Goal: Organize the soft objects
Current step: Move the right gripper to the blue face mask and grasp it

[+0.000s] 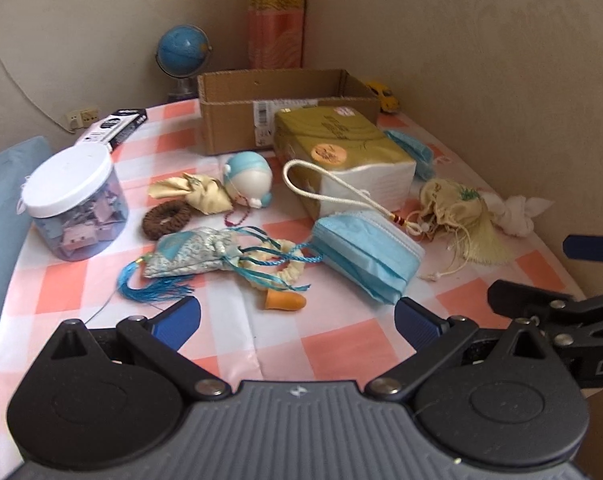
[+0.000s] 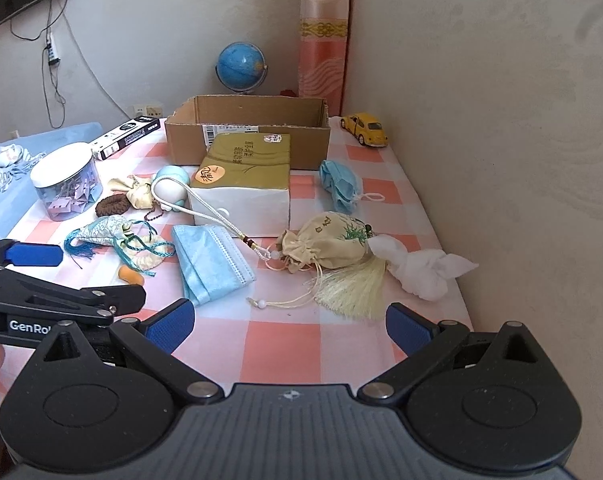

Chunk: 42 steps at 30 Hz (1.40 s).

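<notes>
Left gripper: jaws spread wide, holding nothing, low over the near edge of the checked table.
Jar: at 10 o'clock from the left gripper, white lid on, full of small clips.
Hair tie: brown, just right of the jar, touching a cream pouch.
Blue sachet: at 11 o'clock from the left gripper, tassel trailing to the left, cords lying across a pale scrunchie.
Earplug: orange, at 12 o'clock, nearest the left gripper.
Face mask: folded, at 1 o'clock, its near corner close to the right-hand finger.
Tissue pack: behind the mask, a white cord looped over its front.
Cardboard box: open, at the far side, touching the tissue pack.
Right gripper: jaws wide apart, holding nothing.
Drawstring bag: cream, at 12 o'clock from the right gripper, tassel fanned toward it.
White cloth: at 1 o'clock, touching the bag.
Crumpled mask: farther back, right of the tissue pack.
</notes>
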Motion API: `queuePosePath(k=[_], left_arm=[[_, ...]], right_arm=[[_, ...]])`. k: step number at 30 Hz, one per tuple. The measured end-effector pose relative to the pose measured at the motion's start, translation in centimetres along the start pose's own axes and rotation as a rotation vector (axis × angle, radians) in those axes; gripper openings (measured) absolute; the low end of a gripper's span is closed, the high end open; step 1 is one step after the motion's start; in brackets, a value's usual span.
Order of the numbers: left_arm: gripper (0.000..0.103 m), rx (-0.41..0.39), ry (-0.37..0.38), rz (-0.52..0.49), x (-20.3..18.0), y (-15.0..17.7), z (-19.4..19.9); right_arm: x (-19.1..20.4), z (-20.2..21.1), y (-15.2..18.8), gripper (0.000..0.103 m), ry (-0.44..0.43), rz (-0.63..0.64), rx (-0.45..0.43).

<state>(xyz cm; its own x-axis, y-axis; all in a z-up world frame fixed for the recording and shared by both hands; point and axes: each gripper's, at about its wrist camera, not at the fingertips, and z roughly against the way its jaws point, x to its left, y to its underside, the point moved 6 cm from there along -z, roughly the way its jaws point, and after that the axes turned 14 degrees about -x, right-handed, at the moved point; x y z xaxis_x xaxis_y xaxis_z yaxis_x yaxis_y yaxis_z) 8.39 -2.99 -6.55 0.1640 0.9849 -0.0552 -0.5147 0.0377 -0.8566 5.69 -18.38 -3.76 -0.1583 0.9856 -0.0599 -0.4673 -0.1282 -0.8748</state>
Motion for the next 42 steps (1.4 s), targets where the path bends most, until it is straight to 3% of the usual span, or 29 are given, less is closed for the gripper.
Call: queuePosePath(k=[10, 17, 28, 31, 33, 36, 42], left_arm=[[0.102, 0.064, -0.007, 0.003, 0.8, 2.1, -3.4], [0.103, 0.036, -0.023, -0.021, 1.0, 2.1, -3.9], [0.102, -0.017, -0.017, -0.038, 1.1, 2.2, -3.9], [0.088, -0.031, 0.005, -0.06, 0.7, 1.9, -3.6], [0.071, -0.044, 0.009, -0.077, 0.4, 1.7, -3.4], [0.054, -0.043, 0.025, -0.081, 0.1, 1.4, -3.4], [0.034, -0.04, 0.03, -0.08, -0.2, 1.4, -3.2]], right_arm=[[-2.1, -2.1, 2.6, 0.103, -0.021, 0.009, 0.04], [-2.5, -3.7, 4.7, 0.103, -0.03, 0.008, 0.078], [-2.5, -3.8, 5.2, 0.103, -0.053, 0.023, 0.031], [-2.5, -3.8, 5.2, 0.103, -0.057, 0.025, 0.026], [-2.5, -3.9, 5.2, 0.103, -0.059, 0.026, 0.026], [-2.5, -3.9, 5.2, 0.103, -0.059, 0.026, 0.022], [-2.4, -3.8, 5.2, 0.103, -0.057, 0.027, 0.022]])
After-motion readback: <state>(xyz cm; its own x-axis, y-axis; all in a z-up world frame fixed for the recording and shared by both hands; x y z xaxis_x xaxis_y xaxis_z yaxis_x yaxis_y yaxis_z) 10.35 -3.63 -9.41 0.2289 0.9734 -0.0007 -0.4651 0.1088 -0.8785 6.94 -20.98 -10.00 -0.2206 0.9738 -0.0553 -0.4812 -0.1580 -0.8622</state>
